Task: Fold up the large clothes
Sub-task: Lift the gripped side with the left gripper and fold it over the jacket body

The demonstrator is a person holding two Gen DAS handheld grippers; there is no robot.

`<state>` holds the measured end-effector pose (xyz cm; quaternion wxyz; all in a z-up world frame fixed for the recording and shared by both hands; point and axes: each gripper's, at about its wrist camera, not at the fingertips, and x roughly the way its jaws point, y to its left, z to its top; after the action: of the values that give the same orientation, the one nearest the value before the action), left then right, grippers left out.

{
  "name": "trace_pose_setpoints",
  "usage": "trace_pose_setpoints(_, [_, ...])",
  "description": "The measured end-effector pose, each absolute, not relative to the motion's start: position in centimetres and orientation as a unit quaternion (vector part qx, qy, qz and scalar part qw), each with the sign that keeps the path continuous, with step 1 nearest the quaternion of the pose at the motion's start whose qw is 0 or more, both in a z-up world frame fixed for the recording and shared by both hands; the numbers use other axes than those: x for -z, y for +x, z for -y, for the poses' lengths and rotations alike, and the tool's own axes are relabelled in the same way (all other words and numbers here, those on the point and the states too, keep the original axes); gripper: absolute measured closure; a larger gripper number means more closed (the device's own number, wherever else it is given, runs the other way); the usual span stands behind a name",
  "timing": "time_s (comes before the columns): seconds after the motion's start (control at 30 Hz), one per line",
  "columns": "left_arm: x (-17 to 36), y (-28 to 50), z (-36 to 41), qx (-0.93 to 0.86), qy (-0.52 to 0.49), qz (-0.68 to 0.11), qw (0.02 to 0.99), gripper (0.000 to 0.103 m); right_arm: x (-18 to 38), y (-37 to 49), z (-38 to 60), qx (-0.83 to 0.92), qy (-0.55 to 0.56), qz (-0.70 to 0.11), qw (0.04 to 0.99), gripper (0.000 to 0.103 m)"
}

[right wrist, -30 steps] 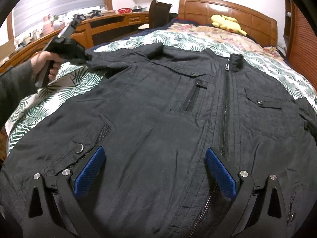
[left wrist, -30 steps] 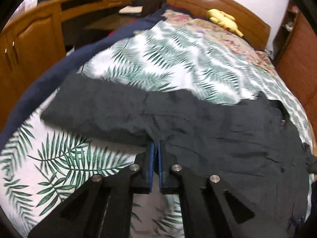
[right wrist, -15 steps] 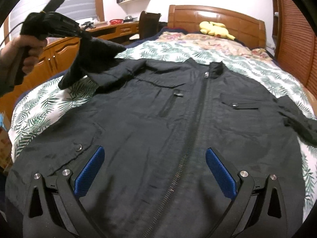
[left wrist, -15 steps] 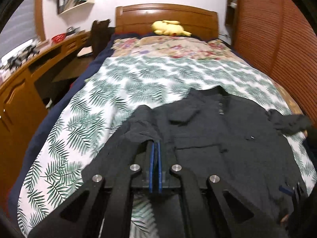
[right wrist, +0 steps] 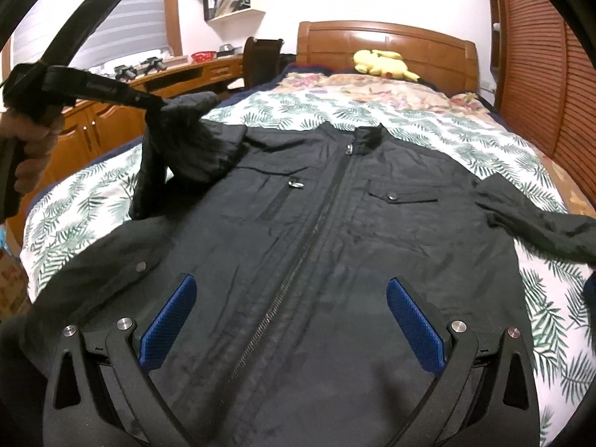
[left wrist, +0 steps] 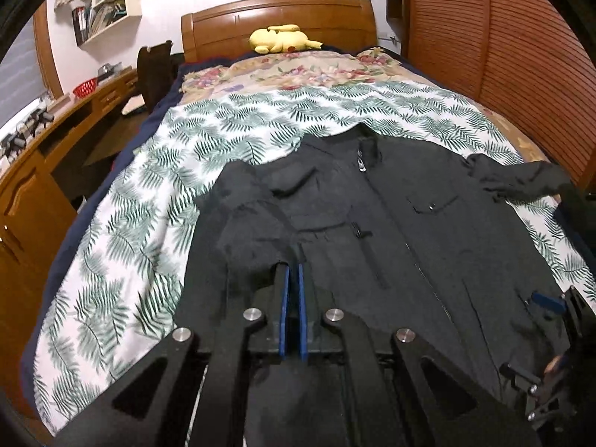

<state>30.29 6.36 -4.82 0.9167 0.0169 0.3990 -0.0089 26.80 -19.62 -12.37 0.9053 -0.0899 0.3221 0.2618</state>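
Left hand-held gripper point(right wrist: 152, 106) clenched on limp sleeve point(right wrist: 178, 149) of soft, slippery jacket point(right wrist: 335, 242); right hand-held gripper point(right wrist: 290, 320) released; grip at cuffs, hem

The jacket's hem point(right wrist: 298, 409) runs off the bottom edge of the right wrist view, behind the hand-held gripper's black frame. Its right sleeve point(right wrist: 551, 234) is cut off at the picture's rim — the cuff is out of sight. Items on the desk point(right wrist: 178, 70) are too small to identify — so are the shelf's contents point(left wrist: 100, 11).
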Motion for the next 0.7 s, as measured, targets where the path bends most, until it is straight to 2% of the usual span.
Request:
trace_pose_setpoints(0.17, [4.8, 27.6, -6.6, 0.013, 0.003, -0.401, 0.916, 0.095, 12.6, 26.1, 20.9, -0.251, -0.092, -0.323, 0.908, 0.000])
trace_pose_setpoints(0.33, [5.2, 25.8, -7.7, 0.003, -0.005, -0.398, 0.918, 0.078, 12.3, 26.6, 21.2, -0.248, -0.084, -0.318, 0.911, 0.000])
trace_pose_setpoints(0.53, [6.7, 25.0, -9.3, -0.009, -0.028, -0.402, 0.915, 0.066, 12.4, 27.4, 20.4, -0.258, -0.083, -0.317, 0.909, 0.000])
trace_pose_setpoints(0.7, [9.4, 26.0, -10.0, -0.007, -0.029, -0.417, 0.908, 0.061, 12.5, 28.0, 19.3, -0.264, -0.090, -0.320, 0.905, 0.000])
